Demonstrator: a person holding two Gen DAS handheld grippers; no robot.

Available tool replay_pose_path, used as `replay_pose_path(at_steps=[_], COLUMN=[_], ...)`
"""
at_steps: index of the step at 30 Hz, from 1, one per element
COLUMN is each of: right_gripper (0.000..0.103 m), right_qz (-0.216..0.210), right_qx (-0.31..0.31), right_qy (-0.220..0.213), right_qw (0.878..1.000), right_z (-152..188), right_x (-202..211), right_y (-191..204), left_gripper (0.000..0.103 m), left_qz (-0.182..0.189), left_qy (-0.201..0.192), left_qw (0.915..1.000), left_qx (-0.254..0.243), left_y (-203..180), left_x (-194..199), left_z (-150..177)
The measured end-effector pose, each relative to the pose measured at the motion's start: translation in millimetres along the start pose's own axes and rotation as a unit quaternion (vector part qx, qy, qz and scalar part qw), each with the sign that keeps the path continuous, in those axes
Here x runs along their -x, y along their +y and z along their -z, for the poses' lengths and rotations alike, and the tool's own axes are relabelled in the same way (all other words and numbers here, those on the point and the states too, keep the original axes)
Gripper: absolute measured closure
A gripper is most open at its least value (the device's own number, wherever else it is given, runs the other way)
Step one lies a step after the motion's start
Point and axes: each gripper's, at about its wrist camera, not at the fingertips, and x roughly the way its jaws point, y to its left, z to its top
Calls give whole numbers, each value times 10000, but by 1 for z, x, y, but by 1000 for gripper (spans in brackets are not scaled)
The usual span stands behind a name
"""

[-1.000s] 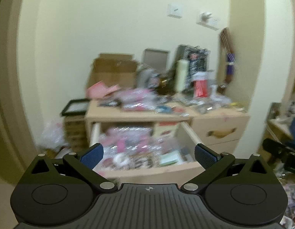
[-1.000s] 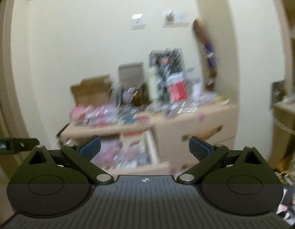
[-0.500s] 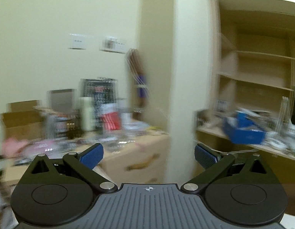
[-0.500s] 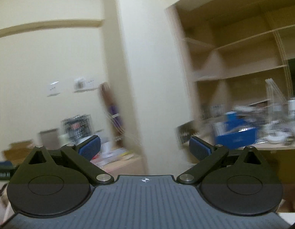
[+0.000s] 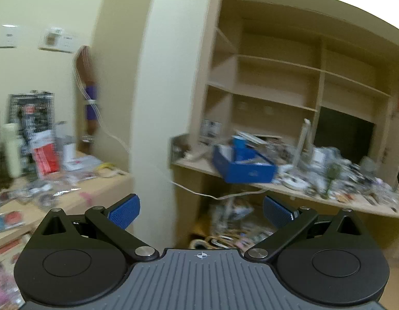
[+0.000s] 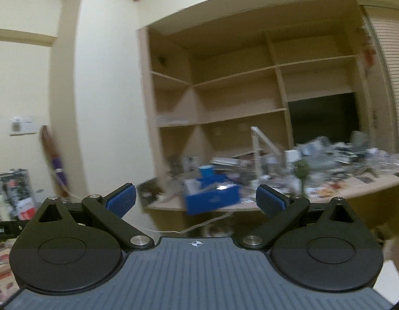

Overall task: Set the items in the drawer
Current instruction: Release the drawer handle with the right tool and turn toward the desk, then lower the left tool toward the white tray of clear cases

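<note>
Left gripper [image 5: 201,213]: blue pads wide apart, nothing between them; right gripper [image 6: 195,202]: likewise spread, empty. Both face a cluttered desk [image 5: 297,190] under wooden shelves [image 6: 238,95]; blue box [image 5: 244,166] at 12 o'clock on the desk edge. Dresser top [image 5: 70,193] with loose packets at 9 o'clock in left view; its drawer cannot be made out; frames blurred.

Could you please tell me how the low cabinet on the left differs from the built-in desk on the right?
The cabinet stands free against the wall with nothing built above it; the desk sits in an alcove under shelves. The cabinet's top is lower in the left view than the desk's. The desk carries a blue box; the cabinet has none. Both are pale wood and cluttered.
</note>
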Motion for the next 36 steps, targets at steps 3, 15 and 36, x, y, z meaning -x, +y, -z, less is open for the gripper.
replay_pose_path(at_steps=[3,15,36], right_gripper=[1,1,1], right_qz=[411,1533,884], right_qx=[-46,-80,216], right_qy=[-24,-103,374], right_qw=[9991,9881,9951], right_z=[2,11,-9], right_x=[18,67,32], right_y=[-12,-66,-229], left_gripper=[0,0,0], left_qz=[449,1329,654], left_qy=[104,876,1636], left_qw=[9989,9869,9831], left_qx=[-92,-257,-492], left_y=[-10,-76,-234], left_x=[-10,-38,-66], left_z=[3,22,83])
